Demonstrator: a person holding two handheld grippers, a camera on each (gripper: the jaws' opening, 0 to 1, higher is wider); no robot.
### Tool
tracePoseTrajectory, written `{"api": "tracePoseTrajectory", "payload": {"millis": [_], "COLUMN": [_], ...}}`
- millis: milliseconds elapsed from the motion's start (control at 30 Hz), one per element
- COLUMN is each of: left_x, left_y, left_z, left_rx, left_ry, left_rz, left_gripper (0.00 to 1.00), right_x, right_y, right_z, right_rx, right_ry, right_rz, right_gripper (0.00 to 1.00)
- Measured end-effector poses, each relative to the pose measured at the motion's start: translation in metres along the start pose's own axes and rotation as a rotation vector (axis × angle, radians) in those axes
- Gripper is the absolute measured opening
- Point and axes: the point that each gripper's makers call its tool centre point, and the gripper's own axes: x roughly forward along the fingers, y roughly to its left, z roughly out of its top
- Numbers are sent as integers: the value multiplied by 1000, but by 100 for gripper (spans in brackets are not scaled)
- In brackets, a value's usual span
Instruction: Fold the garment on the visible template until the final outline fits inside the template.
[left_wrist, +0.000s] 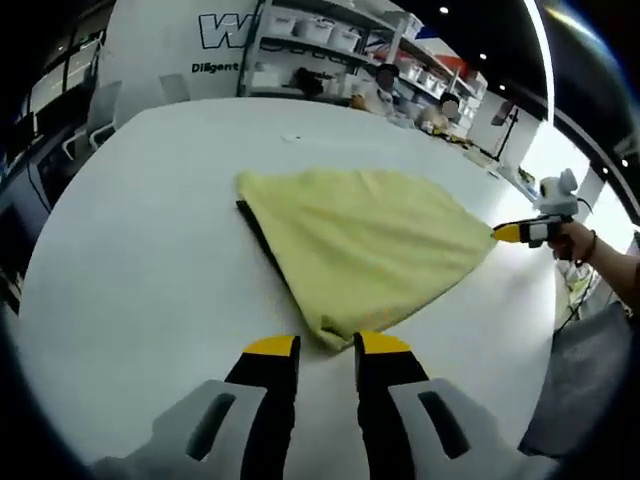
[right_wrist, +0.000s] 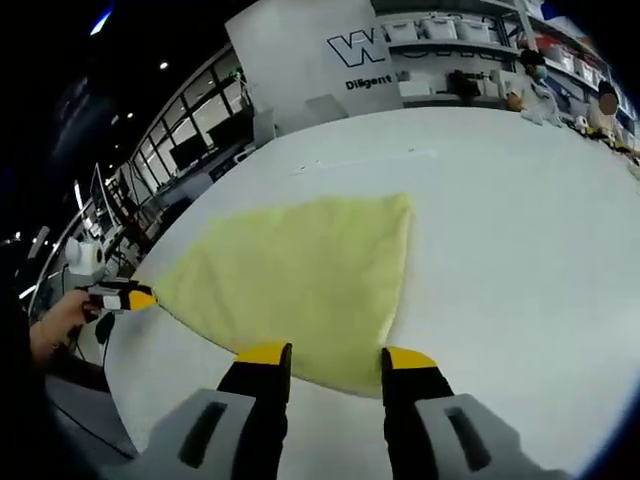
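Both my left gripper (left_wrist: 327, 345) and right gripper (right_wrist: 324, 352) stand released just before the near edge of the yellow garment (left_wrist: 365, 245), left slightly nearer its corner.

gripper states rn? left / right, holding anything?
Left gripper: open, jaws apart at the near corner of the yellow garment, holding nothing.
Right gripper: open, jaws apart at the garment's edge, holding nothing.

Left gripper view: low over table (left_wrist: 130, 260), close, looks along its jaws at one corner of yellow garment (left_wrist: 365, 245). Right gripper view: close at another edge, facing across. Both share garment (right_wrist: 300, 280), table (right_wrist: 520, 220), back shelving.
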Motion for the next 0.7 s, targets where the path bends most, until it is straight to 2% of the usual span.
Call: {"api": "tracePoseTrajectory", "payload": {"millis": [133,233,300,467,600,700], "left_x": [1,1,0,-1,-4,-6], "left_y": [-5,-5,-4,0,3,5], "left_z": [0,-3,-3,-2,-1,0], "left_rx": [-1,35,55,46,82,143], "left_ry": [2,20,16,12,4,10], "left_rz": [-22,-23,-19,-23,-23,-30], "left_gripper": [13,5,5,4,3,3], "right_x": [-2,-2,-2,-2,-2,-2], "right_y": [-4,-6,-7,-13,-15,-16], "right_z": [-1,-1,-2,-4,-5,-6], "right_rx": [8,14,14,-2,9,1], "right_ry": [0,-1,1,10,11,17], "right_rz": [-10,-16,-22,-44,-46,-51], "right_gripper": [24,19,15,1,0,0]}}
